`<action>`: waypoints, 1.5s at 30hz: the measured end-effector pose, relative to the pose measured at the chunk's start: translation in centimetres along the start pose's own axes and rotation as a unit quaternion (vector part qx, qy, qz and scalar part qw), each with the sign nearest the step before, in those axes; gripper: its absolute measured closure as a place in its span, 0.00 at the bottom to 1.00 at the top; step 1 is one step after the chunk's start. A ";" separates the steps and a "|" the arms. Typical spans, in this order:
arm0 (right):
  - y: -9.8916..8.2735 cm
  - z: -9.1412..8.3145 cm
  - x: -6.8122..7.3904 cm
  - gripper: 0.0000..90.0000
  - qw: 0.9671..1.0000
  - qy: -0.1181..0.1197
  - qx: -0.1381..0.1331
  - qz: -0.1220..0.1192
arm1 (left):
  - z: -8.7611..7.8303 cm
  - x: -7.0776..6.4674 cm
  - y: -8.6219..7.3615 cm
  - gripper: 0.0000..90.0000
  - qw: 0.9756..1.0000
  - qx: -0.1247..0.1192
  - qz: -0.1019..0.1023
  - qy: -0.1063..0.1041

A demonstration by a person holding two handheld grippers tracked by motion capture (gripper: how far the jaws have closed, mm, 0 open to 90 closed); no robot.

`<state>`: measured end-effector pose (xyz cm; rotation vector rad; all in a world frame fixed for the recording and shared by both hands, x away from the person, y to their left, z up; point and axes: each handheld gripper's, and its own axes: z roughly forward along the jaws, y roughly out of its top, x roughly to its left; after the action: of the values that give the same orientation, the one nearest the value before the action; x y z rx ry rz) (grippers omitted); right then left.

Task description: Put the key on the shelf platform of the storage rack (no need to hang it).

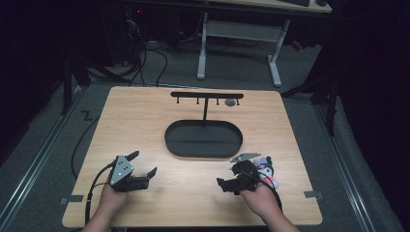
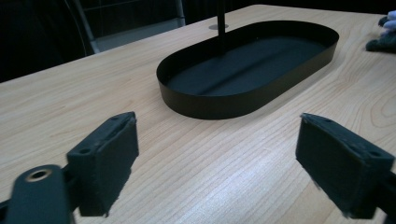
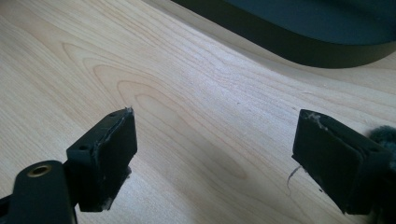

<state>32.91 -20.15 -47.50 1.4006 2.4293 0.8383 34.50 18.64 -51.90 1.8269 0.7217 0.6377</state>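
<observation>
High view: both claws, left (image 1: pixel 143 164) and right (image 1: pixel 231 180), gape wide over bare wood between tray (image 1: pixel 203 153) and near table (image 1: pixel 193 217) edge.

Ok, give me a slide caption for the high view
Two hand-held grippers, left and right, rest open on a wooden table before a black oval tray.

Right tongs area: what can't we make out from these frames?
- Small colourful items beside the right tongs, high view: too small and partly behind the tongs to identify.
- Dark fuzzy thing, right gripper view: cut off by the right edge.
- Small round object under the rack, high view: too small.
- Tray, right gripper view: cut off by the top edge.
</observation>
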 end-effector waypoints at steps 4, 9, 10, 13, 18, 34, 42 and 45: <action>0.1 -0.2 -0.1 0.15 1.000 -0.001 0.008 0.003 | -0.3 0.2 0.1 0.16 1.000 -0.004 0.010 -0.007; 0.3 -0.1 0.2 0.15 1.000 -0.008 0.021 -0.016 | -0.6 0.2 0.0 0.15 1.000 0.002 0.019 -0.003; 0.2 0.0 0.3 0.15 1.000 -0.009 0.026 -0.015 | -0.6 0.2 0.0 0.15 1.000 0.002 0.019 -0.003; 0.1 0.3 0.5 0.15 0.999 -0.010 0.036 -0.023 | -0.5 0.1 -0.3 0.15 1.000 0.016 0.022 0.003; 0.0 0.6 0.9 0.15 0.998 -0.020 0.052 -0.041 | -0.6 0.4 -0.9 0.17 0.999 0.029 0.008 0.014; 0.5 -0.2 0.0 0.16 0.998 -0.014 0.054 -0.023 | -2.4 1.8 -1.6 0.17 1.000 0.001 -0.022 0.009; 0.6 -1.0 0.0 0.16 0.998 0.000 0.066 -0.025 | -0.5 1.5 -0.9 0.17 1.000 0.009 0.000 0.004; 0.6 -1.7 -0.5 0.16 0.997 -0.005 0.069 -0.026 | 0.5 1.3 -0.5 0.17 1.000 0.016 0.000 -0.001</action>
<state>32.85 -20.96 -45.82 1.3760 2.5480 0.6616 35.69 19.45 -52.47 1.8561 0.7333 0.6279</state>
